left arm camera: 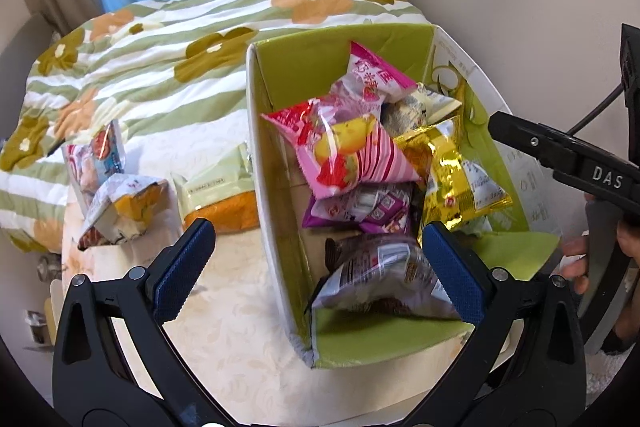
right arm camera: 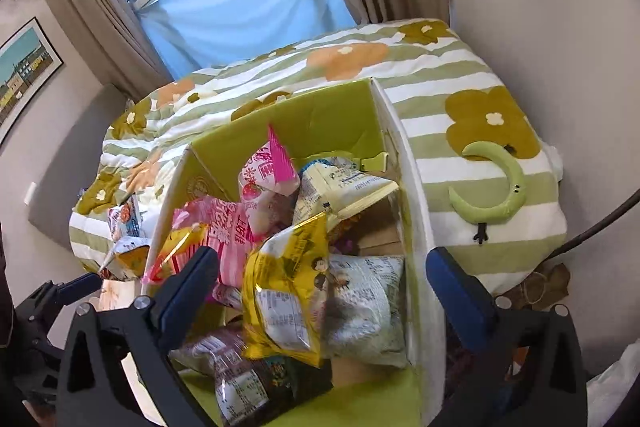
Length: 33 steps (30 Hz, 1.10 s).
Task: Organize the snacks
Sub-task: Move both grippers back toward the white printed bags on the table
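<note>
Snack packets were seen heaped inside a green-lined cardboard box on a pale patterned table. From the right wrist view, the right gripper was held with its jaws spread wide and nothing pressed between the blue pads; a gold foil packet lay just below the gap, among the other packets. The left gripper was likewise spread wide and empty, straddling the box's left wall, with a dark transparent packet beneath it. A pink striped packet was piled near the middle of the box. Outside the box, to its left, 3 more packets were left on the table. Beyond, a floral striped quilt was spread over a bed.
</note>
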{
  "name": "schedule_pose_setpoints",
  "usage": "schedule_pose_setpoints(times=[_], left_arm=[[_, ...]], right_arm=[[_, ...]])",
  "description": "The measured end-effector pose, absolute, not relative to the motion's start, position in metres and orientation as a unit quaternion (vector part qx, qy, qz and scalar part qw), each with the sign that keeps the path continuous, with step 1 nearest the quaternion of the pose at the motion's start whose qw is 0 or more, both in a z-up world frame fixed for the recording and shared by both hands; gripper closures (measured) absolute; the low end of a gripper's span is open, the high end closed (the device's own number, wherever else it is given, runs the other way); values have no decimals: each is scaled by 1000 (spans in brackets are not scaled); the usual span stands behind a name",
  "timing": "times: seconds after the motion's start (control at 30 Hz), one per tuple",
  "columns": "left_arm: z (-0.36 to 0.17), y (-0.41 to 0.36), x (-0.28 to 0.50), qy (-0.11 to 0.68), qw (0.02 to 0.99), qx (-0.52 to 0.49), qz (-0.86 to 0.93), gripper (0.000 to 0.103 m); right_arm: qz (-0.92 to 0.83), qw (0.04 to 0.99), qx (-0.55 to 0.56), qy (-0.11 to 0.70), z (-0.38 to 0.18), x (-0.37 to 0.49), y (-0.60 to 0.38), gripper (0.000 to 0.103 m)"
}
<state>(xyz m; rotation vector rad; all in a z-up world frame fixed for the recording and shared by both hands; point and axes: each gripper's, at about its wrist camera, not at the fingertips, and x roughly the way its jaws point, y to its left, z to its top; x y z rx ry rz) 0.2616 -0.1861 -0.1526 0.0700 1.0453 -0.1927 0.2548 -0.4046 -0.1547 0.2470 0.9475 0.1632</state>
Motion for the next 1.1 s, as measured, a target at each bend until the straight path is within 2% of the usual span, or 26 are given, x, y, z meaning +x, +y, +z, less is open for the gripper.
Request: schedule_pose_setpoints(times=[0.53,0.83,1.1], left_arm=[[-115,-154,218,458,885,22,-73,1],[-97,-64,191,432,901,-16,-22,1],[-102,35,194,440,897,-43,-18,1]], right_arm=[[97,885,86,446,-113,221,-376,0],[137,903,56,404,-82,208,-307,0],[148,903,49,400,-79,209,-224,0]])
